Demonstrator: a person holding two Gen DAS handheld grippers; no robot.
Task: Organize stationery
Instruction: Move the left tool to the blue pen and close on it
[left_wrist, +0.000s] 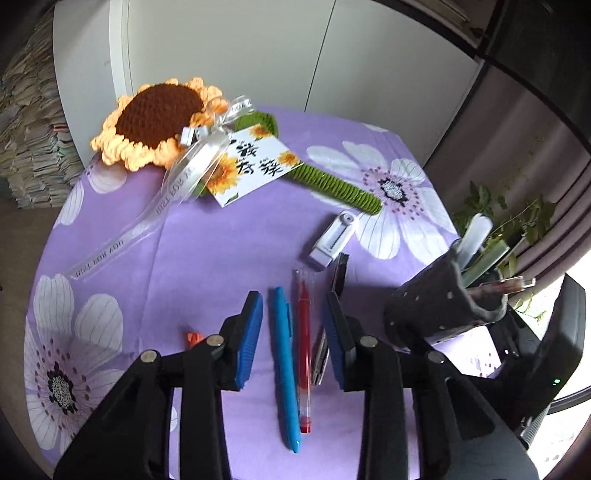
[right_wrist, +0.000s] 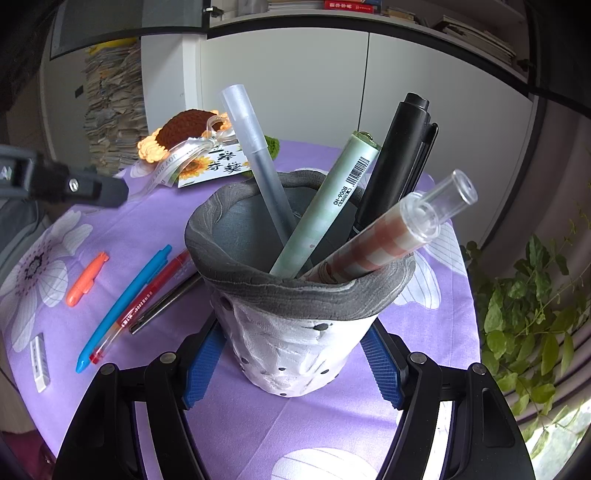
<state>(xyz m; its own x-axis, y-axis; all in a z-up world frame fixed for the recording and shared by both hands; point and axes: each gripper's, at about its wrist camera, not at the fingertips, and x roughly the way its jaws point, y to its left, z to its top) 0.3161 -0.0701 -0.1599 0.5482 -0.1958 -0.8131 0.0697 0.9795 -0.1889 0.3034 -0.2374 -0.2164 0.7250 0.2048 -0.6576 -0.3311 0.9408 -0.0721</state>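
Note:
A grey-rimmed pen holder (right_wrist: 295, 317) stands on the purple flowered cloth, gripped between my right gripper's (right_wrist: 293, 362) blue pads; it also shows in the left wrist view (left_wrist: 443, 310). It holds several pens. My left gripper (left_wrist: 295, 314) is open above a blue pen (left_wrist: 284, 365) and a red pen (left_wrist: 303, 350), which lie between its fingers. A dark metal pen (left_wrist: 338, 280) lies under the right finger. The same pens show in the right wrist view: blue pen (right_wrist: 122, 306), red pen (right_wrist: 147, 302). An orange cap (right_wrist: 86, 278) lies left of them.
A crocheted sunflower (left_wrist: 159, 118) with a card (left_wrist: 251, 166) and ribbon lies at the table's back. A white correction tape (left_wrist: 332, 240) lies mid-table; a white eraser (right_wrist: 38, 360) lies near the left edge. A plant (right_wrist: 532, 314) stands right of the table.

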